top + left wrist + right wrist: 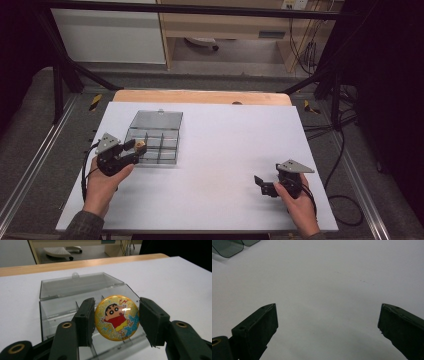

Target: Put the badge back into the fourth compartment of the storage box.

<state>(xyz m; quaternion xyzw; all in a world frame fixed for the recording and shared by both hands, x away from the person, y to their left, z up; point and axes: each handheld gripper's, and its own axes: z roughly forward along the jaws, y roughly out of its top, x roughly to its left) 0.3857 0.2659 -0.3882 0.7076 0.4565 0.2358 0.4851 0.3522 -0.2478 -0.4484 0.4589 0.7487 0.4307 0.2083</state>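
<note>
Here, cartoon badge (116, 318) clamped between left gripper (116, 322) jaws, above clear box (62, 293)

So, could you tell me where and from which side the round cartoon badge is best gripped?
By its rim, as the left gripper holds it now: one pad on each opposite edge of the badge, coming from its side of the clear compartment box. The disc is thin and domed, so I judge only the edges give grip.

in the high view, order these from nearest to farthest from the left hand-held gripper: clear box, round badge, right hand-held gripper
1. round badge: clamped between the jaws of the left hand-held gripper.
2. clear box: open, just beyond and right of it, near the table's left.
3. right hand-held gripper: across the table, low on the right.
</note>
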